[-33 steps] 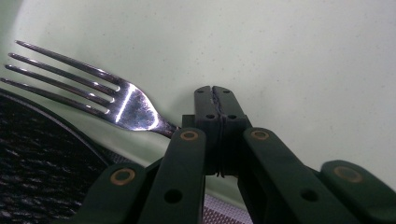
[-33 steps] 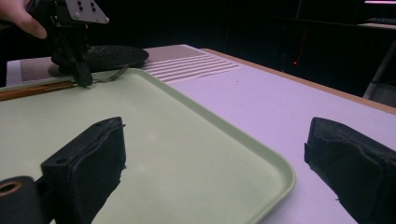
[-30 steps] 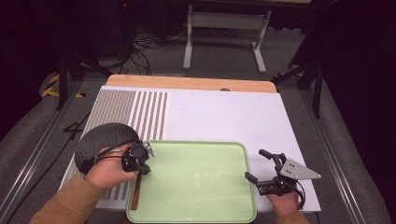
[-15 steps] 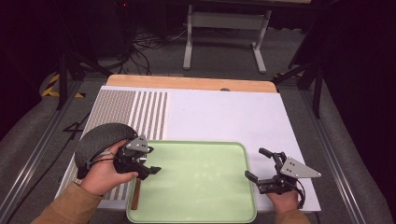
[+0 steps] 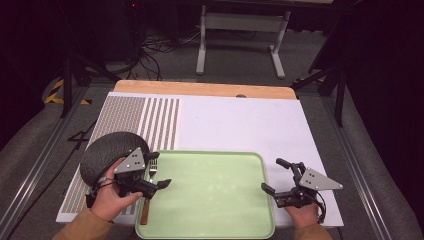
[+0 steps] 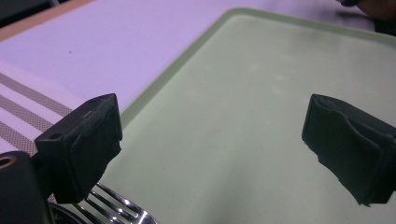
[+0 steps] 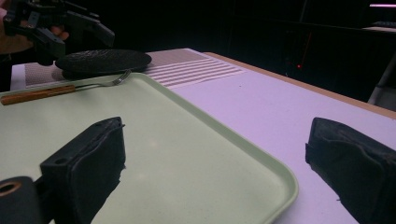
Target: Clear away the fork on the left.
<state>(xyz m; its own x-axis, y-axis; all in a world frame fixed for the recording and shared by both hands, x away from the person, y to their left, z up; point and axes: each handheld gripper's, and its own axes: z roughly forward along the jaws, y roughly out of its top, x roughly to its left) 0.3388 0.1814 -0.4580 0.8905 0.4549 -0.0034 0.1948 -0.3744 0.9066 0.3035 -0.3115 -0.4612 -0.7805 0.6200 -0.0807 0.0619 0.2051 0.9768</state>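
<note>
A pale green tray [image 5: 210,200] lies on the white mat at the near edge. A fork [image 5: 145,210] with a wooden handle rests along the tray's left rim, tines [image 6: 116,212] pointing away from me. My left gripper [image 5: 161,170] hovers over the fork's tines at that rim; its jaws have just been opening and stand open with nothing between them [image 6: 210,149]. A dark round plate [image 5: 107,152] sits left of the tray, partly under my left hand. My right gripper [image 5: 272,175] is open at the tray's right edge, straddling the rim [image 7: 215,172].
The white mat [image 5: 240,125] has a striped panel [image 5: 145,120] at its far left, and a wooden table edge [image 5: 200,89] runs behind it. Beyond the table, metal frame legs [image 5: 240,22] stand on a dark floor.
My left gripper went from shut at the fork to wide open and shifted a little right over the tray's left rim. The fork stays on the rim. The right gripper has not moved.
</note>
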